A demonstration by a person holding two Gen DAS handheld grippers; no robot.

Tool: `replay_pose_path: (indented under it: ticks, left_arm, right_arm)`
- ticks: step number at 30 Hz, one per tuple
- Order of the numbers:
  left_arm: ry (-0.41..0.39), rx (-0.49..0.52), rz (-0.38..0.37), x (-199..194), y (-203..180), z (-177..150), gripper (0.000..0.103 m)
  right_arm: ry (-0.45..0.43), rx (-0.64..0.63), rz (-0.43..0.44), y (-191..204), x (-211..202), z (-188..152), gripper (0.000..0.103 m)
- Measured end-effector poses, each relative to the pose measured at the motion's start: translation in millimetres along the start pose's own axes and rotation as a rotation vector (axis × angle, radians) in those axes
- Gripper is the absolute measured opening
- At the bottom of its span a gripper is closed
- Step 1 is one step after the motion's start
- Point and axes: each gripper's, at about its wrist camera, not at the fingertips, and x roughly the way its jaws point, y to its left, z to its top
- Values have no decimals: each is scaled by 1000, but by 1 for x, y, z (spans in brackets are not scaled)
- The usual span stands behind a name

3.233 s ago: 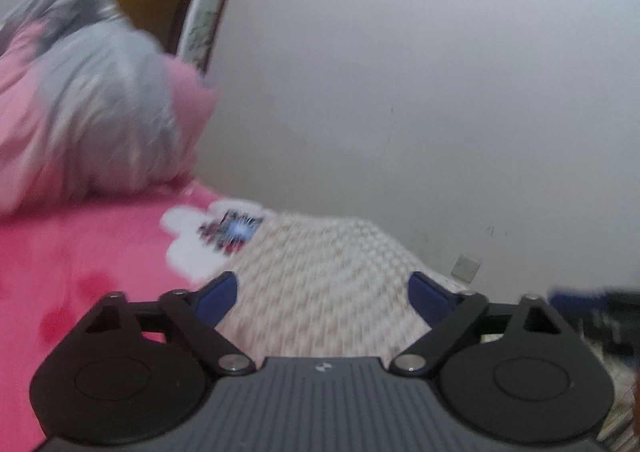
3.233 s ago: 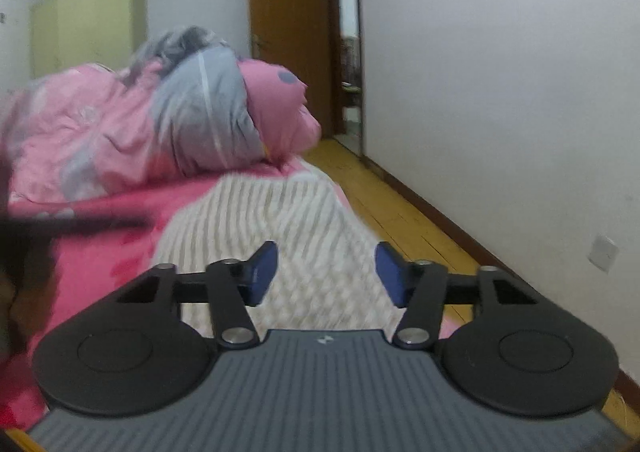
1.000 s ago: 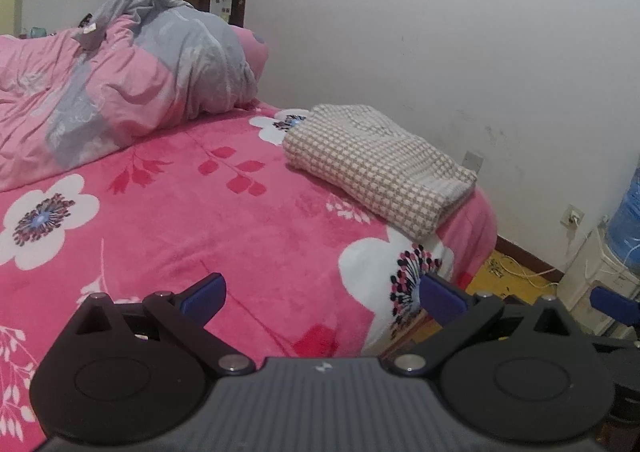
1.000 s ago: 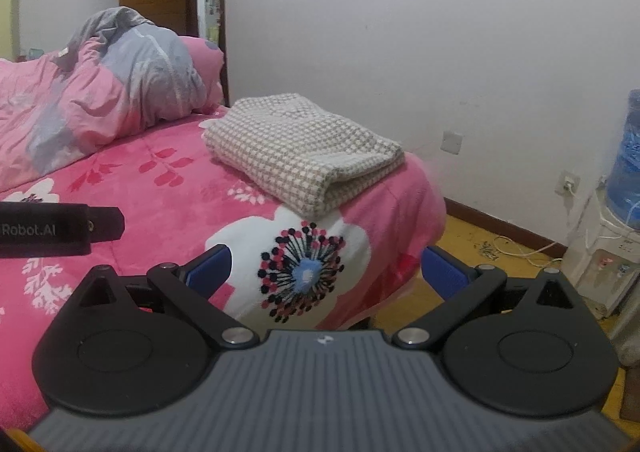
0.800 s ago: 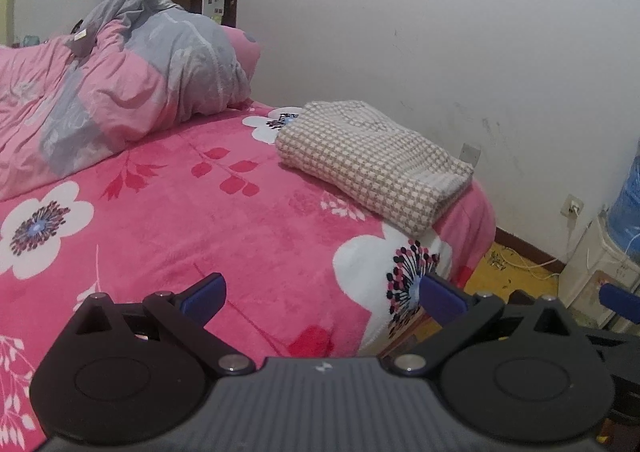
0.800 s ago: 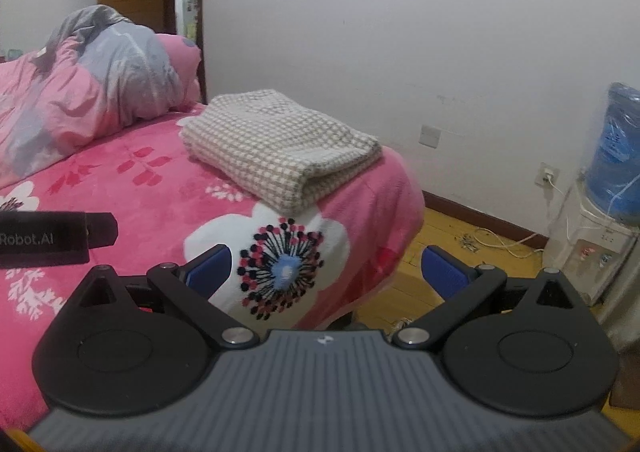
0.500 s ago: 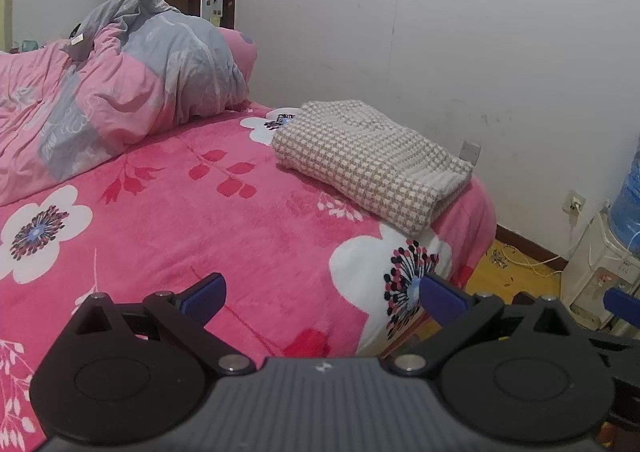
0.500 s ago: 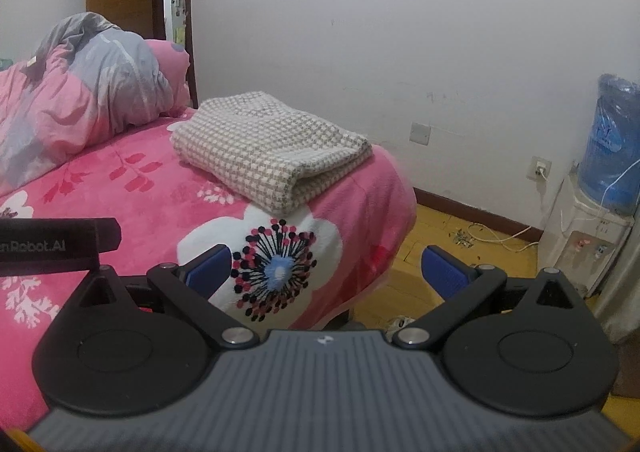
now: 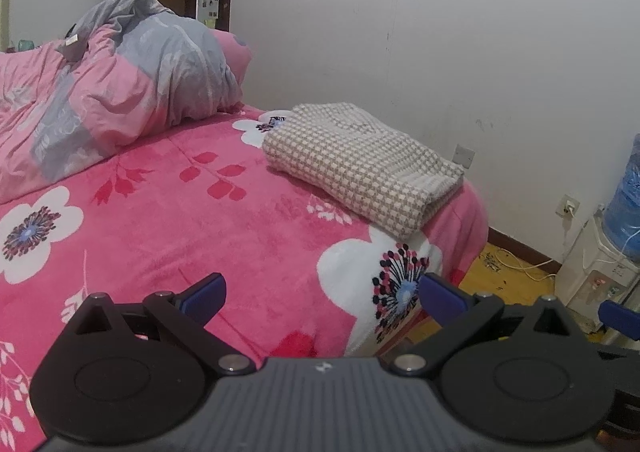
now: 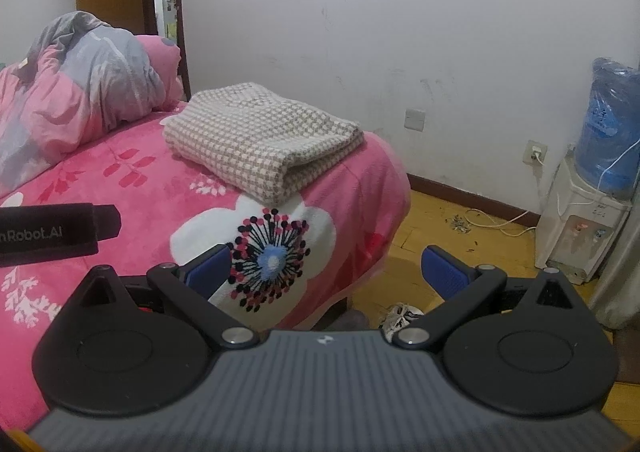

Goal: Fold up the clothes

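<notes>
Both grippers backing off from bed: left gripper (image 9: 322, 298) and right gripper (image 10: 326, 266) gaping wide, gripping nothing. Folded checked garment (image 10: 260, 138) sitting further off now, on pink floral blanket (image 9: 160, 224) near bed corner. Water dispenser (image 10: 580, 212) sliding into view.

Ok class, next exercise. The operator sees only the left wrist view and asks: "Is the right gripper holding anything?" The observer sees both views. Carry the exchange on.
Observer: No. In the right wrist view the right gripper has its fingers wide apart, with nothing between them.
Operator: Anything on the floor by the bed's corner?
Observer: Yes, a white shoe lies on the floor just past the bed, partly hidden behind the gripper.
Operator: Where is my own gripper, seen from there?
Observer: The left gripper shows at the left edge of the right wrist view as a black body lettered Robot.AI, over the bed.
</notes>
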Motion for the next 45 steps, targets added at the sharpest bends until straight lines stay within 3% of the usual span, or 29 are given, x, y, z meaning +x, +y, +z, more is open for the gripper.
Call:
replay_pose_path:
  ticks: [16, 45]
  left_arm:
    - [-7, -1, -4, 1, 0, -2, 103]
    - [12, 8, -7, 5, -2, -7, 103]
  right_arm:
    - [-6, -27, -62, 3, 5, 3, 102]
    - [8, -30, -84, 2, 9, 2, 102]
